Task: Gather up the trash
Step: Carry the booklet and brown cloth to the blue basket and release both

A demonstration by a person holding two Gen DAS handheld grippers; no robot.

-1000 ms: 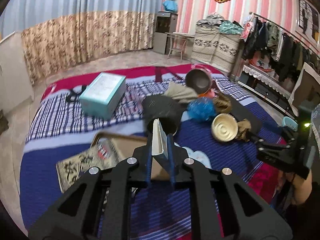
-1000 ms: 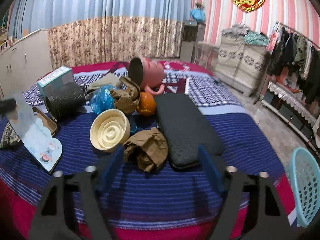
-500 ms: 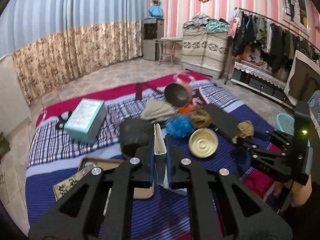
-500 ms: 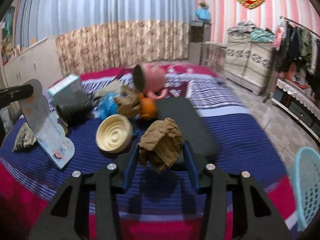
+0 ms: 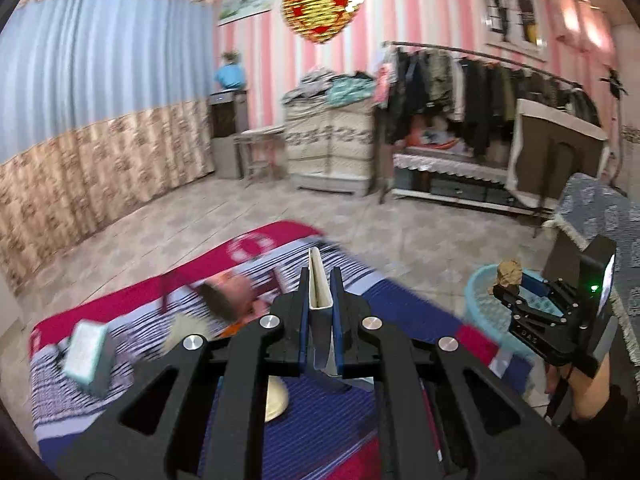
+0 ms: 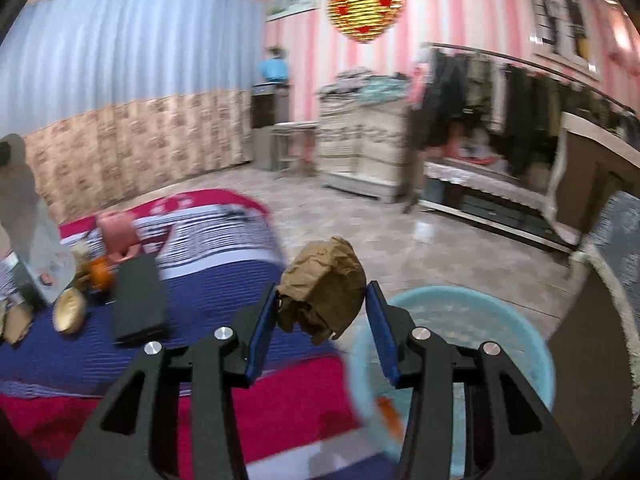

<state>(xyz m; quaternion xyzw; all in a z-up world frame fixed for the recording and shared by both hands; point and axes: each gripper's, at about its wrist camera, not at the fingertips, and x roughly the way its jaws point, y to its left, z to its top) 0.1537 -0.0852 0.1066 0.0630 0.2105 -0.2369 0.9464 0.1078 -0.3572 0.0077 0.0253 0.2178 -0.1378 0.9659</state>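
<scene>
Left gripper (image 5: 320,312): my jaws pinch a thin white flattened carton (image 5: 319,280), edge-on above the striped blue-and-red bedspread (image 5: 320,420). Right gripper (image 6: 322,320): my jaws clamp a crumpled brown paper wad (image 6: 324,280), beside the light-blue plastic basket (image 6: 528,344).

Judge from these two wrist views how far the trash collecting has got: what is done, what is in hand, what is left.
Done: an orange scrap already lies in the light blue basket.
In hand: the right gripper carries a crumpled brown paper wad near the basket; the left gripper holds a flat white packet.
Left: both still need dropping in, and a round cream lid and other clutter remain on the bed.
</scene>
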